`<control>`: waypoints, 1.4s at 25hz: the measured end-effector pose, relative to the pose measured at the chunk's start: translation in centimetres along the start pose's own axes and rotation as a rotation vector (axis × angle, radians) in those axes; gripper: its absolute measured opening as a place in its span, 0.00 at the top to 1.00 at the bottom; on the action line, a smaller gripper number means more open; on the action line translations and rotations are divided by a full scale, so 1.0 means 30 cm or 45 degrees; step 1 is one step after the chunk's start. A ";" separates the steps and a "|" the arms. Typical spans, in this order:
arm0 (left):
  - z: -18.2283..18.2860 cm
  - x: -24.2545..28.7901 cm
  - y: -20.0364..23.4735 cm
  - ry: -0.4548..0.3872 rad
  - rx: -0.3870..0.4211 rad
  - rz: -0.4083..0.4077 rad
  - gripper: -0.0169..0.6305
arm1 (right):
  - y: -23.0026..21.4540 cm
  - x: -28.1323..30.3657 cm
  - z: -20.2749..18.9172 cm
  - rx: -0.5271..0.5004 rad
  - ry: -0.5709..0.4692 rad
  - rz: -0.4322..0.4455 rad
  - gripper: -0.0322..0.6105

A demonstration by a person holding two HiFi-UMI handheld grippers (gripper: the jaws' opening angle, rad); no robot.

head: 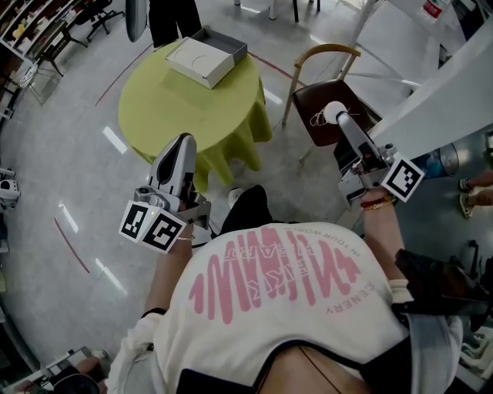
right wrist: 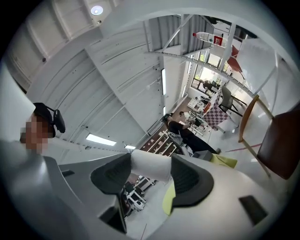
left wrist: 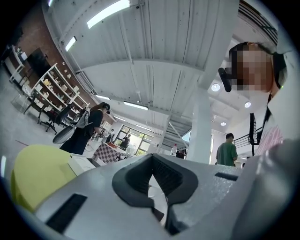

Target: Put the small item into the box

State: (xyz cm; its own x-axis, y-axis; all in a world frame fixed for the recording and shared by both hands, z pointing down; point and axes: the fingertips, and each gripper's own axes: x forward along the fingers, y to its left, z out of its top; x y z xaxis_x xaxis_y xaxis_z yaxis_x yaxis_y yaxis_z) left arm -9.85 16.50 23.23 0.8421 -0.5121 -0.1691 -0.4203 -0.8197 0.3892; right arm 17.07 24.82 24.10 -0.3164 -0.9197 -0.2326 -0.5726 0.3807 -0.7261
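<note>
An open white and grey box (head: pixel 206 55) sits on the far side of a round yellow-green table (head: pixel 177 115). My right gripper (head: pixel 337 115) is held up over a brown chair, to the right of the table. It is shut on a small white item (head: pixel 333 112), which shows as a white roll (right wrist: pixel 149 165) clamped between the dark pads in the right gripper view. My left gripper (head: pixel 185 142) hovers at the table's near edge. Its jaws (left wrist: pixel 157 187) are shut with nothing between them. The table (left wrist: pixel 35 173) and the box (left wrist: pixel 80 164) lie low at the left of the left gripper view.
A brown wooden chair (head: pixel 327 127) with a loose cord on its seat stands right of the table. A white slanted panel (head: pixel 447 92) runs along the far right. A person in dark clothes (head: pixel 171 21) stands behind the table. Shelves and office chairs fill the far left corner.
</note>
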 end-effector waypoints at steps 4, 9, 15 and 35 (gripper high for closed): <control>-0.020 0.087 0.084 0.018 -0.044 -0.014 0.96 | -0.081 0.058 -0.003 0.016 0.003 -0.029 0.53; 0.007 0.196 0.208 0.018 -0.043 -0.037 0.96 | -0.153 0.195 0.013 0.015 -0.002 -0.024 0.53; 0.106 0.336 0.402 -0.011 -0.039 -0.068 0.96 | -0.208 0.449 0.049 -0.010 0.015 0.003 0.53; 0.266 0.552 0.923 -0.067 -0.033 -0.008 0.96 | -0.433 1.027 -0.017 0.048 0.096 0.024 0.53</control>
State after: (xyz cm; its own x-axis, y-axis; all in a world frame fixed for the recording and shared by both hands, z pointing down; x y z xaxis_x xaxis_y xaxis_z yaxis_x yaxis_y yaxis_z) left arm -10.24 -16.73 23.98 0.8256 -0.5200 -0.2189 -0.4053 -0.8166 0.4110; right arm 14.37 -8.41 26.70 -0.3840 -0.9018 -0.1982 -0.5377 0.3929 -0.7460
